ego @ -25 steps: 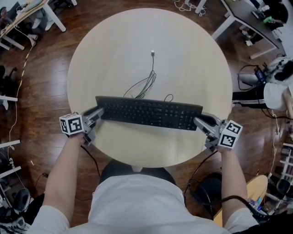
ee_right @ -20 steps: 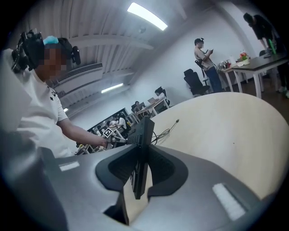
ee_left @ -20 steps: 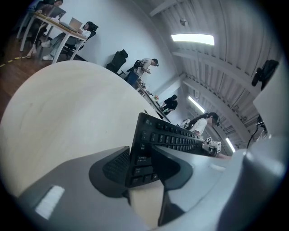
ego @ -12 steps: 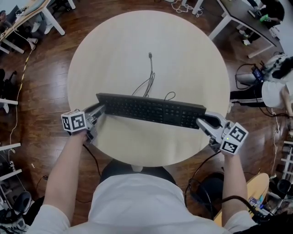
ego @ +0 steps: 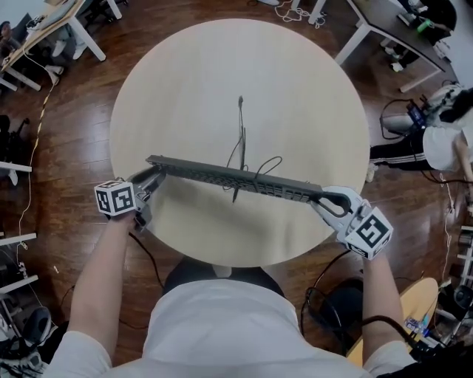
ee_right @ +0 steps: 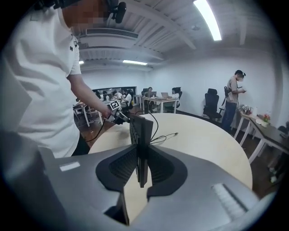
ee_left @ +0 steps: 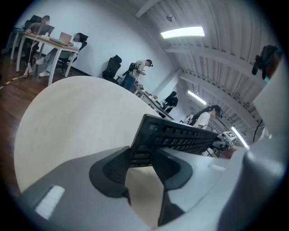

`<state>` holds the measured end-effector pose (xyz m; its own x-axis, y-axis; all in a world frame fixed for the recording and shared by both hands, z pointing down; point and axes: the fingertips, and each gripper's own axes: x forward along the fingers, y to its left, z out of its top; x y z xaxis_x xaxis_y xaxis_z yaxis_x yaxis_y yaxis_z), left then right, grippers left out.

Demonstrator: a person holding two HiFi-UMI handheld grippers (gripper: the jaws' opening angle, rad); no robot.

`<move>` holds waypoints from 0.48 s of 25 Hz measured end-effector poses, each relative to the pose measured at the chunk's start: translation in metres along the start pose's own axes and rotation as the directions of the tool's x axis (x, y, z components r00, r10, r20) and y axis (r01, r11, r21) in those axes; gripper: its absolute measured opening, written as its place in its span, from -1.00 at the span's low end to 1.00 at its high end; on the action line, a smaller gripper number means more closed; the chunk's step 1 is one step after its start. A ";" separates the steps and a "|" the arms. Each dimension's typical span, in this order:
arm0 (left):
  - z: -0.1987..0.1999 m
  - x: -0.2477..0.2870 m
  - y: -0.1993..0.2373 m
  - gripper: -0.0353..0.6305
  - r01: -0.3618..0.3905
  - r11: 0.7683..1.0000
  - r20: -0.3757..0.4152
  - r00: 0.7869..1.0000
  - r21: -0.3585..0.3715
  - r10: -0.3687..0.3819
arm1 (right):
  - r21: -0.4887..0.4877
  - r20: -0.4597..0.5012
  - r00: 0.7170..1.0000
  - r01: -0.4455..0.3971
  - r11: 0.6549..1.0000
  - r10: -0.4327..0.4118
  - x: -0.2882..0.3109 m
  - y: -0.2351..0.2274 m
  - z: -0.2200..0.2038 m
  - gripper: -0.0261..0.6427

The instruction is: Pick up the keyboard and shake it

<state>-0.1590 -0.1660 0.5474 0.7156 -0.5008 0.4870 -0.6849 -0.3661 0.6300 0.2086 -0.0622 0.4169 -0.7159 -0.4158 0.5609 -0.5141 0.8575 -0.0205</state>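
Note:
A black keyboard [ego: 236,179] hangs above the round pale table [ego: 295,96], rolled nearly onto its long edge so I see it almost edge-on. My left gripper [ego: 154,177] is shut on its left end [ee_left: 180,137], and its jaws have just closed a little further on it. My right gripper [ego: 325,198] is shut on the right end, whose thin edge stands upright between the pads [ee_right: 141,135]. The keyboard's cable [ego: 242,125] trails down onto the table and ends in a plug [ego: 240,98].
Dark wood floor surrounds the table. A white desk [ego: 44,22] stands at the far left and another desk [ego: 399,29] at the far right. A seated person [ego: 443,148] is beyond the table's right edge. Office chairs and standing people [ee_right: 235,94] fill the background.
The keyboard has rolled from lying flat to nearly on edge and has come up off the table. My right gripper rolled with it and rose; the left one stayed about where it was.

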 end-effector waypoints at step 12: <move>-0.014 -0.011 -0.012 -0.48 -0.060 0.957 -0.111 0.989 0.283 0.095 | -0.164 -0.226 0.973 0.005 0.987 -0.043 0.016 -0.003 -0.066 -0.72</move>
<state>-0.1568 -0.1446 0.5430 0.6584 -0.4426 0.6088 -0.7372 -0.5424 0.4029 0.2296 -0.0514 0.4809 -0.5678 -0.3726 0.7340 -0.4336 0.8933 0.1180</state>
